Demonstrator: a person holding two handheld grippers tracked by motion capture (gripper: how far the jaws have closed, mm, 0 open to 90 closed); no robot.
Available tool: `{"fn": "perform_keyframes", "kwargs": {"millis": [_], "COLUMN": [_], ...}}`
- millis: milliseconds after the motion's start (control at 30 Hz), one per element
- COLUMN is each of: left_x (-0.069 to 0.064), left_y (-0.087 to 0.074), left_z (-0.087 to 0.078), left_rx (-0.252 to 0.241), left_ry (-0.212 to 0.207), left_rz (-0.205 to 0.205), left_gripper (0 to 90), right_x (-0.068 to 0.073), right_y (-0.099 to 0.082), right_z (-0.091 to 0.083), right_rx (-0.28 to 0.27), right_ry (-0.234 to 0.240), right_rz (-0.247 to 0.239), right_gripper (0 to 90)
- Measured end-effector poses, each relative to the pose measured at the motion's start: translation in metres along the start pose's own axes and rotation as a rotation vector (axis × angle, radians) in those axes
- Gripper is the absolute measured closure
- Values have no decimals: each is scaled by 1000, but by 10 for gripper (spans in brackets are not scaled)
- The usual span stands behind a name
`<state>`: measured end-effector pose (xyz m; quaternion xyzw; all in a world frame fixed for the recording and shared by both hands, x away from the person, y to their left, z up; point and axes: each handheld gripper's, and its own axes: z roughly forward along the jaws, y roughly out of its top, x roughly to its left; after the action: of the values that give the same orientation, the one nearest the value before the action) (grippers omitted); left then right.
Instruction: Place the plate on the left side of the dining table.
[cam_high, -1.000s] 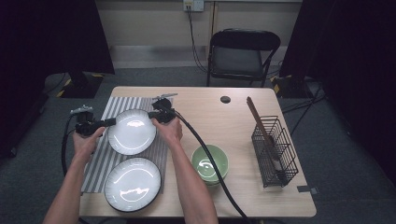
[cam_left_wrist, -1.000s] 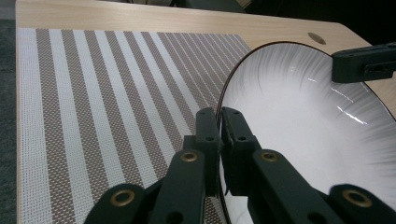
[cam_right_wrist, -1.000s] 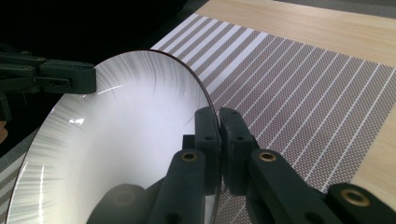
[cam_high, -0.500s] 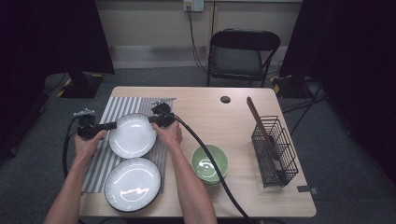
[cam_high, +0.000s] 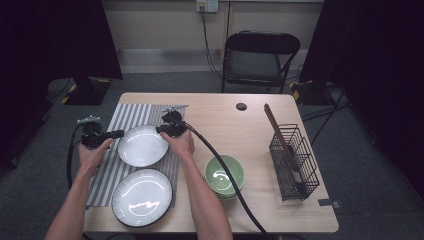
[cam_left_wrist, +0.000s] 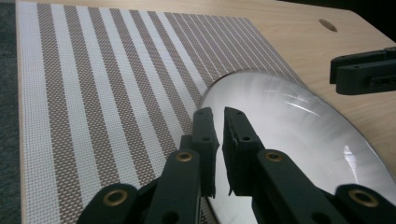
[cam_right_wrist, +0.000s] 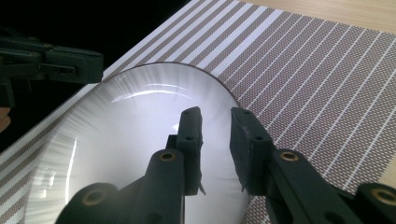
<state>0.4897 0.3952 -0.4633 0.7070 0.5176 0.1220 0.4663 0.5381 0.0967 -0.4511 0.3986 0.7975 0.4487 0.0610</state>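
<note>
A white plate (cam_high: 143, 145) lies on the striped placemat (cam_high: 134, 113), and I hold a gripper at each side of it. My left gripper (cam_high: 120, 133) is at the plate's left rim. In the left gripper view its jaws (cam_left_wrist: 218, 114) stand almost together, pinching the rim of the plate (cam_left_wrist: 299, 130). My right gripper (cam_high: 161, 129) is at the upper right rim. Its jaws (cam_right_wrist: 217, 116) have just been opening and now stand apart, with the edge of the plate (cam_right_wrist: 130, 126) between them and the pads off it.
A second white plate (cam_high: 142, 196) sits at the mat's near end. A green bowl (cam_high: 224, 174) stands right of my right forearm. A black wire basket (cam_high: 295, 162) holding a brown wooden tool (cam_high: 278, 132) stands at the right. A folding chair (cam_high: 260, 55) is behind the table.
The plate has sunk a little toward me and settled on the mat. The right gripper's jaws have spread apart. Both hands stay at the plate's sides.
</note>
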Motion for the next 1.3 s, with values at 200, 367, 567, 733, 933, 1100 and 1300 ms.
{"fn": "perform_keyframes", "kwargs": {"millis": [200,367,567,733,933,1100,1300], "left_x": [0,-4,-5,-7,-16,-27,-39], "left_y": [-1,-1,0,1,3,6,5], "left_z": [1,1,-4,-13,-20,-27,-36], "left_rx": [-2,-3,-12,-27,-19,-27,-34], "left_ry": [-2,-11,-13,-26,-38,-46,-33], "left_rz": [-9,-1,5,9,47,73,103], "left_gripper": [837,837,837,810,796,764,610], "right_x": [-3,-4,-2,3,9,4,-6], "right_y": [0,-2,0,5,13,22,28], "right_z": [-3,-4,-10,-17,-28,-44,-69], "right_rx": [-9,-9,-25,-27,-50,-66,-79], "right_ry": [13,10,14,1,26,19,8], "right_rz": [27,31,41,9,-2,-10,-23], "right_gripper": [736,734,731,706,704,694,668]}}
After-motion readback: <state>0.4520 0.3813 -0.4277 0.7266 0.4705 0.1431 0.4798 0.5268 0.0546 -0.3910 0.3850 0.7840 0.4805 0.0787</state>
